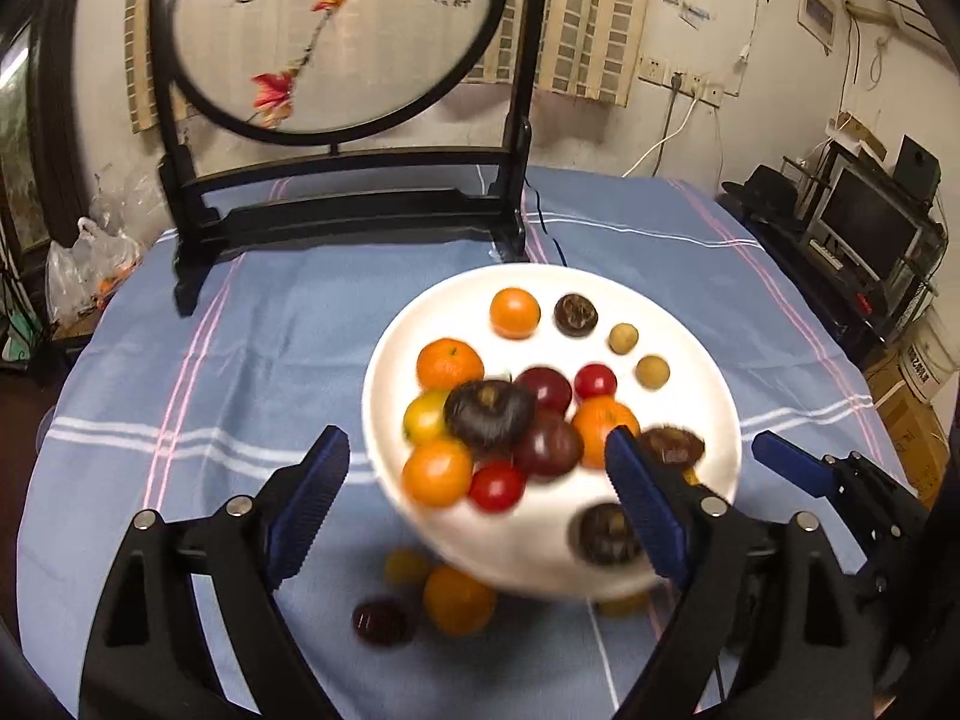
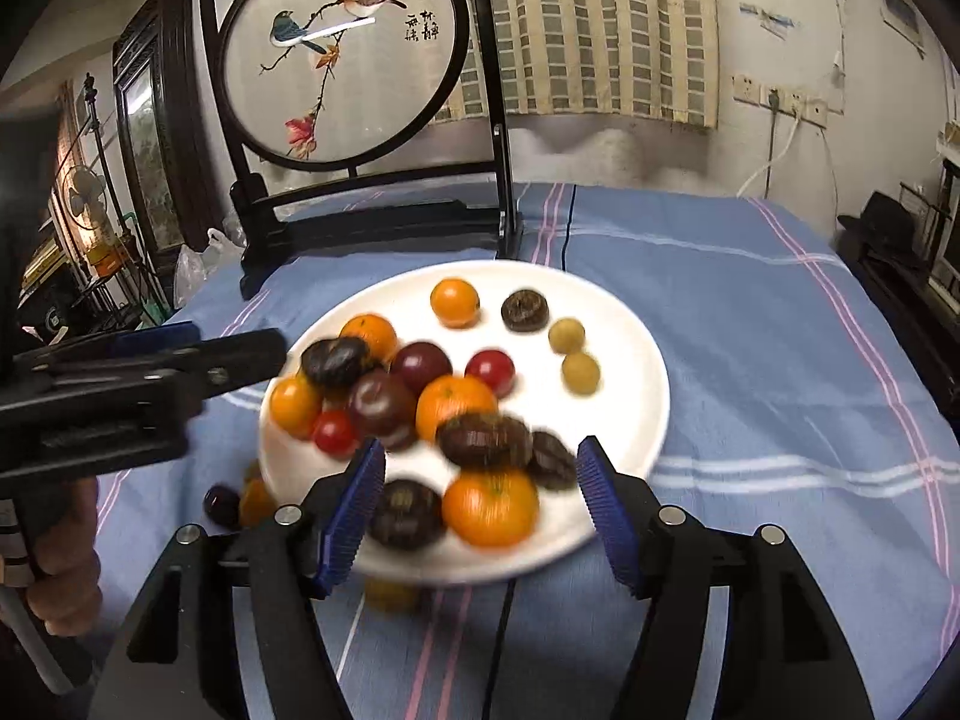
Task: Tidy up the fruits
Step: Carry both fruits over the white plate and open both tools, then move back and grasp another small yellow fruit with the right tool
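Left view, jaws: the left gripper stands wide open with nothing held; the blue pads touch no fruit.
Left view, plate: the white plate lies just ahead of the jaws and partly between them; its near rim sits between the pads, and the right pad overlaps it.
Left view, fruit on plate: a dark fruit and a red one lie straight ahead between the pads, blurred, among oranges. A lone orange and two small pale fruits lie farther off, near the far rim.
Left view, strays: an orange and a dark berry lie on the desk below the plate's near rim, between the jaws and closer in than the plate.

Right view, jaws: the right gripper is open about halfway and grips nothing. A big orange lies in the gap, with another dark fruit against the left pad, apparently loose on the plate.
Right view, other tool: the left gripper reaches in from the left, level with the plate's left rim.
Right view, strays: a dark fruit lies on the desk left of the jaws, off the plate.

Step, as I judge: fruit looks freshly dropped on the plate; strays remain.
Next move: a jaw should centre over one stray, come down and close gently, since round fruit rolls.
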A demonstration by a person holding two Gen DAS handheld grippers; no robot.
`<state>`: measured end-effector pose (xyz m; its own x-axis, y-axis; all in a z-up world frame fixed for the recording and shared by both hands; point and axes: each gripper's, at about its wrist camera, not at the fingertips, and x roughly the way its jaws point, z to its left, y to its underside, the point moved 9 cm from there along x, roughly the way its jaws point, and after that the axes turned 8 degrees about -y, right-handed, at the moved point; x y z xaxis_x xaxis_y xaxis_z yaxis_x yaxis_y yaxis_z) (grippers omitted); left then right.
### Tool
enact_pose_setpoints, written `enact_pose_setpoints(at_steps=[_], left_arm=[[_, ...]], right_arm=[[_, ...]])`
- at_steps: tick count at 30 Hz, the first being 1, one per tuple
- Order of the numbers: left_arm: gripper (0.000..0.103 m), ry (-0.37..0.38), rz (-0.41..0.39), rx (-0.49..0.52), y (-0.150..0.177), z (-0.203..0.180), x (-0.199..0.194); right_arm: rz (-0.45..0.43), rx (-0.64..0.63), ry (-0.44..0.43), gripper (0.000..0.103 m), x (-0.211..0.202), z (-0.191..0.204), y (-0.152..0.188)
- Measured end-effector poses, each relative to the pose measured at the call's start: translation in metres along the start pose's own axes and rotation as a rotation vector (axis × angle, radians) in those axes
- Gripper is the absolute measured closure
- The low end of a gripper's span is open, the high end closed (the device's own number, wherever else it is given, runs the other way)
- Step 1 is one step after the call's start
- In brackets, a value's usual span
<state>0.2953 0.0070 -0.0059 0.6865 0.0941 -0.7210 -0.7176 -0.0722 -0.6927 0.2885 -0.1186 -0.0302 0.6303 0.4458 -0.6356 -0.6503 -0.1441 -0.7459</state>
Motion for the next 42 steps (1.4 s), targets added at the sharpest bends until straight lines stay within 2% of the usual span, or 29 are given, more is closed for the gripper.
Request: enact_pose_setpoints(at_steps=[7,14,21,25,29,31,32,33,42], left_arm=[[0.015,-0.039,0.025,0.001,0.055,0.025,-0.025],[0.014,-0.035,0.090,-0.026,0.103,0.048,-0.021],[0.014,-0.056,0.114,-0.015,0.126,0.054,-0.004],[0.014,-0.032,0.126,-0.022,0.130,0.054,0.000],[0.014,-0.019,0.151,-0.029,0.134,0.054,0.006],[0.014,-0.011,0.158,-0.036,0.136,0.054,0.007],[0.014,-0.009,0.166,-0.034,0.137,0.053,0.009],[0.014,-0.010,0.173,-0.033,0.138,0.053,0.010],[0.014,-0.031,0.160,-0.010,0.138,0.051,0.014]], right_arm=[[0.038,-0.009,-0.008,0.034,-0.022,0.015,0.037],[0.123,-0.056,-0.001,0.034,-0.024,0.035,0.074],[0.191,-0.071,0.003,0.036,0.000,0.044,0.087],[0.206,-0.073,0.020,0.036,0.014,0.044,0.083],[0.230,-0.061,0.055,0.048,0.037,0.041,0.077],[0.209,-0.075,0.084,0.055,0.044,0.042,0.071],[0.202,-0.076,0.091,0.067,0.046,0.043,0.068],[0.199,-0.071,0.092,0.074,0.048,0.042,0.066],[0.219,-0.050,0.037,0.076,0.031,0.037,0.077]])
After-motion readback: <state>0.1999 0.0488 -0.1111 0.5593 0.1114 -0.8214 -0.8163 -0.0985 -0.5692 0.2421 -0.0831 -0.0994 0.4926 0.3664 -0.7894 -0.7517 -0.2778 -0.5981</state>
